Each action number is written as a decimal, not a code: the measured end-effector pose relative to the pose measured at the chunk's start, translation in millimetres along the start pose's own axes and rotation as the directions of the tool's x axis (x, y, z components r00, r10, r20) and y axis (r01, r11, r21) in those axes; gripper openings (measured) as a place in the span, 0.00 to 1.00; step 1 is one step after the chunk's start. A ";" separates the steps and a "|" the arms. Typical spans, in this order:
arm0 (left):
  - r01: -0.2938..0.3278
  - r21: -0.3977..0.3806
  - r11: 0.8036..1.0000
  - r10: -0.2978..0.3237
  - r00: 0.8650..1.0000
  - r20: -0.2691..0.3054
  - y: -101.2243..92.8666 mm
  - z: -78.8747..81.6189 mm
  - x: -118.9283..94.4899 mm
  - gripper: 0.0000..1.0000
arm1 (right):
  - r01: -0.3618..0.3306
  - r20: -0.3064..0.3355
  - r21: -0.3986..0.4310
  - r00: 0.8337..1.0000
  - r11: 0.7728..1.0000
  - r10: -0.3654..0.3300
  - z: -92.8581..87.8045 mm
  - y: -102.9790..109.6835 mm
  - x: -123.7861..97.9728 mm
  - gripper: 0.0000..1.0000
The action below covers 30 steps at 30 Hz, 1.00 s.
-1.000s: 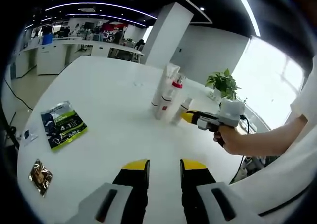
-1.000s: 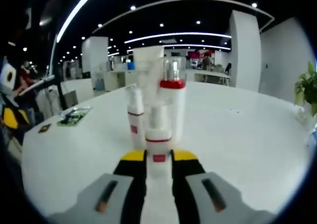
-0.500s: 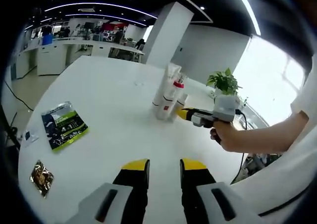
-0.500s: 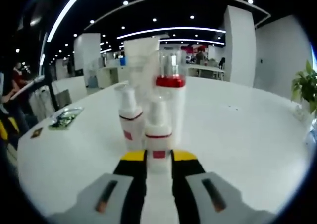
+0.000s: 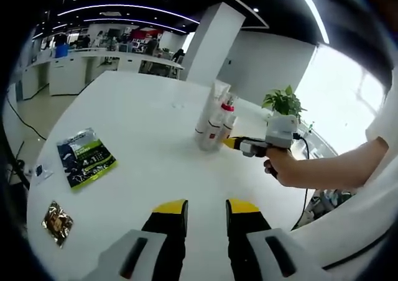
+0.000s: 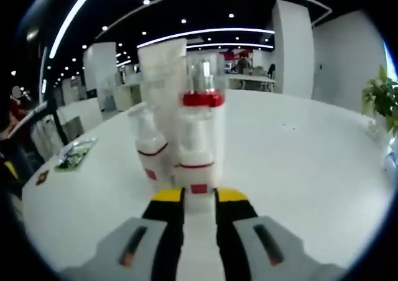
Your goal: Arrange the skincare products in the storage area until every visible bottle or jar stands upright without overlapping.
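1. Left gripper view: the left gripper (image 5: 206, 211) sits at 6 o'clock with its yellow-tipped jaws apart and nothing between them, hanging over bare white table (image 5: 143, 125). The skincare cluster (image 5: 214, 116) is up around 12 to 1 o'clock, all upright and packed tight. The right gripper (image 5: 231, 143) comes in from 3 o'clock in a person's hand (image 5: 283, 169), its tip right at the base of the cluster.

2. Same view, off to 9 o'clock: a green sachet (image 5: 85, 157) lies flat, and a small brown packet (image 5: 57, 215) lies at about 8 o'clock, both well apart from the bottles.

3. Right gripper view: its jaws are clamped on a small pump bottle (image 6: 197, 163) with a red band, held upright dead centre. Just beside it at 10 o'clock stands another small pump bottle (image 6: 148, 150), with a red-collared bottle (image 6: 205, 107) and a tall white tube (image 6: 163, 76) behind.

4. My read: mostly done. Everything's standing; what's left looks like setting this last one down without crowding its neighbours and letting go.
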State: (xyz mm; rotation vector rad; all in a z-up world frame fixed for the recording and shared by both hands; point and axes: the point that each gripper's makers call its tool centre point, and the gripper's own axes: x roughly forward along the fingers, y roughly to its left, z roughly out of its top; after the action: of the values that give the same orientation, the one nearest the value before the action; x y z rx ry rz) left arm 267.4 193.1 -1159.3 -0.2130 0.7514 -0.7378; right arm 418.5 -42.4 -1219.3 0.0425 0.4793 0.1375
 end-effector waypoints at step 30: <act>0.002 -0.011 1.000 -0.002 1.000 0.013 -1.0 -3.4 1.2 0.24 | -0.056 -0.010 -0.050 0.998 0.997 0.055 7.2 5.8 2.6 0.15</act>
State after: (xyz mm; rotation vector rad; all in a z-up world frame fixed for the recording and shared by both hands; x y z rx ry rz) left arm 265.1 191.8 -1162.0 -0.2282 0.7433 -0.7342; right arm 423.4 -36.4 -1213.7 0.0062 0.4833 0.2044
